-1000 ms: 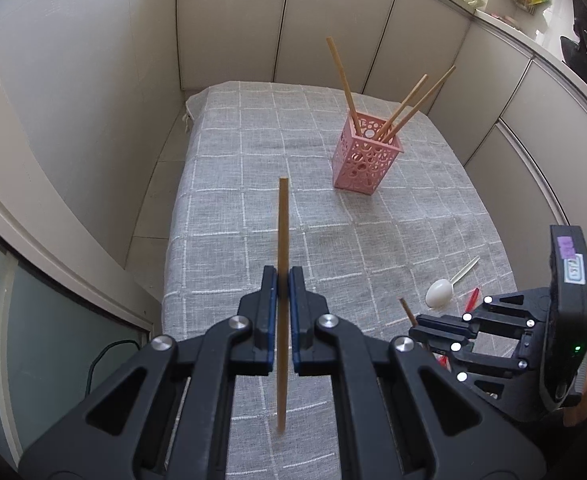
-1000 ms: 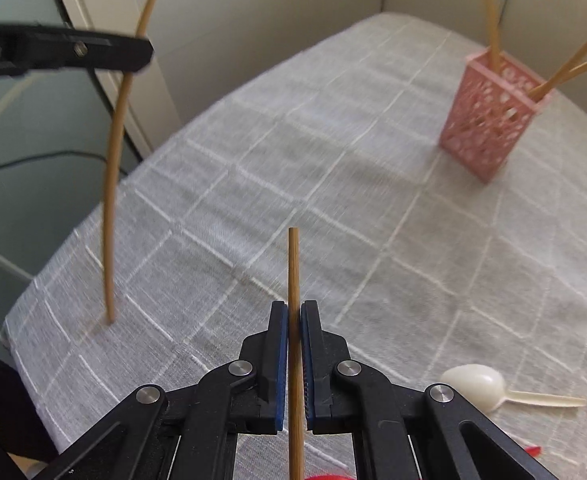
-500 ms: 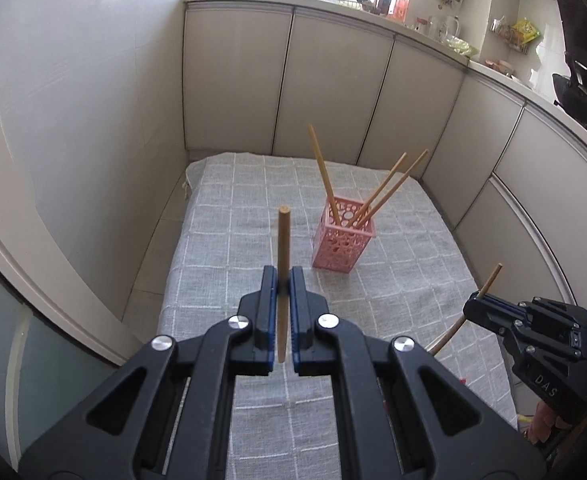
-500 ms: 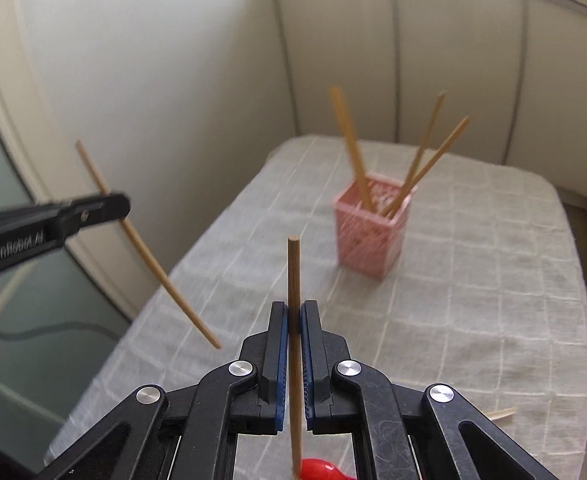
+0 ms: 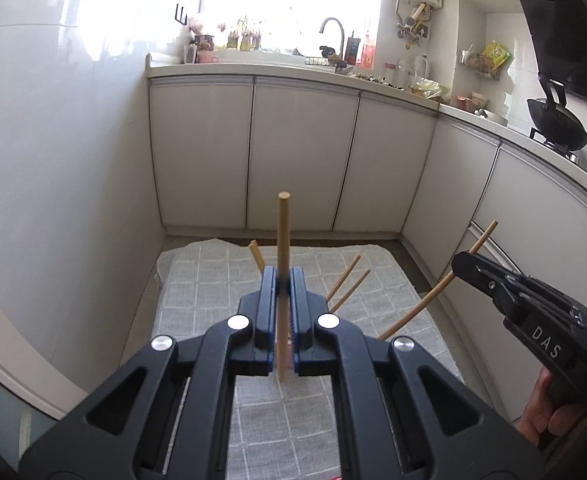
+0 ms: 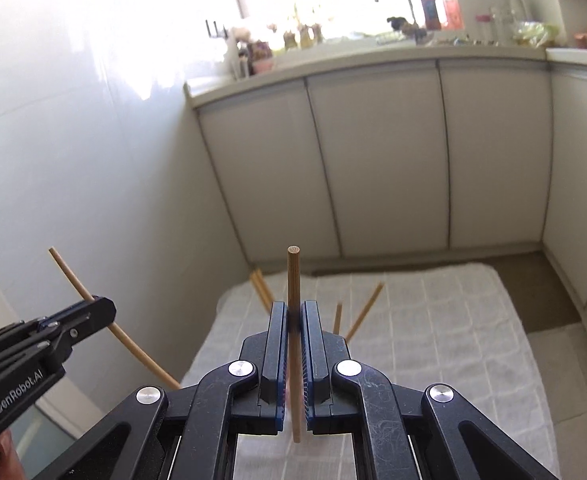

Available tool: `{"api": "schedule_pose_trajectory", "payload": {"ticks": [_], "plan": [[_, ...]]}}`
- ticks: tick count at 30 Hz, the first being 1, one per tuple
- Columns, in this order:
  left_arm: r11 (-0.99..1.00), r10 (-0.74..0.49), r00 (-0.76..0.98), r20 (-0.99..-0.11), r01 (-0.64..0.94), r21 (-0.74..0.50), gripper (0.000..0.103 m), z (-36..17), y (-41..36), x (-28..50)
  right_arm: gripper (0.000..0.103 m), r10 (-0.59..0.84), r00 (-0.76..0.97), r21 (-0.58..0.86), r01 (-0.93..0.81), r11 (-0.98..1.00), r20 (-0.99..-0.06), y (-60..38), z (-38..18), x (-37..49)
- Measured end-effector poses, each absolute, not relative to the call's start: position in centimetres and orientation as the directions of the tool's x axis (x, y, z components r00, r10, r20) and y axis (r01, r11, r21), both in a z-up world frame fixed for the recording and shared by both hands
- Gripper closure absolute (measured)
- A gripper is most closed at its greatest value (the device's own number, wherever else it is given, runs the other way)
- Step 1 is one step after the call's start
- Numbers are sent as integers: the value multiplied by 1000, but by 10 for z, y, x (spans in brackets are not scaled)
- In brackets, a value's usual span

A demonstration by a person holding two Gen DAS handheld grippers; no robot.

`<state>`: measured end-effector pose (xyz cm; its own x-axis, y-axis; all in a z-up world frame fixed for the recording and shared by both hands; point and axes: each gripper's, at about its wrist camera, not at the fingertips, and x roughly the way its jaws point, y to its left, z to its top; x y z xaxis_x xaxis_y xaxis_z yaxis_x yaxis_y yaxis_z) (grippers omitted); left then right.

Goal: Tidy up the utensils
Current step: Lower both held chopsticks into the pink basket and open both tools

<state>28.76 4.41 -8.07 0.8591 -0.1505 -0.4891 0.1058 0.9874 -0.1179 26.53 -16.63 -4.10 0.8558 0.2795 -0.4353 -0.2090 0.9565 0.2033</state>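
White cabinet doors point(image 5: 301, 152) are seen wrapping round the back and right of the kitchen, with a cluttered countertop point(image 5: 253, 65) and a curved tap point(image 5: 332, 32) under a blown-out window, and a black wok point(image 5: 557, 120) off to the right. Lower down, a table is covered by a grey checked cloth point(image 5: 213, 280).

Both grippers are held up over that cloth. The left gripper point(image 5: 282, 280) is clamped on a wooden chopstick point(image 5: 282, 240), which is gripped near its middle and stands upright, its round end poking above the jaws. The right gripper point(image 6: 293, 316) is clenched the same way on a second chopstick point(image 6: 293, 280). From the left camera that second one is seen tilted, slanting through the right gripper's tip.

Three more chopsticks point(image 5: 347, 276) can be made out behind the left jaws, leaning outward. The container they sit in is mostly hidden; only a sliver of pink shows between the fingers.
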Motion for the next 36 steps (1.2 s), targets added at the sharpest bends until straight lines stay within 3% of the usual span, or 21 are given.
{"api": "schedule_pose_trajectory", "payload": {"ticks": [5,11,21,28,29,31,33,36], "plan": [[987,-159,877,-454,130,-94,96,-83,31,309,98,249,894,225,-174,959,-371,-169,-37,286],[985,-169,891,-421,141,-97,96,-109,24,334,98,225,898,293,-115,949,-377,-179,-67,323],[981,-185,823,-537,121,-152,96,-160,30,383,98,236,850,325,-82,942,-470,-178,-131,372],[977,-192,799,-570,102,-187,96,-173,34,396,97,239,831,336,-66,939,-503,-179,-145,381],[978,-186,801,-569,97,-183,95,-173,34,396,95,239,827,337,-64,939,-510,-179,-145,381],[979,-182,799,-573,96,-178,77,-172,34,395,91,249,817,348,-63,935,-520,-180,-145,383],[981,-173,801,-574,86,-176,64,-169,36,392,72,256,809,355,-63,933,-529,-181,-142,382],[981,-171,788,-591,80,-176,54,-161,41,383,60,258,814,353,-70,933,-520,-183,-131,373]]}}
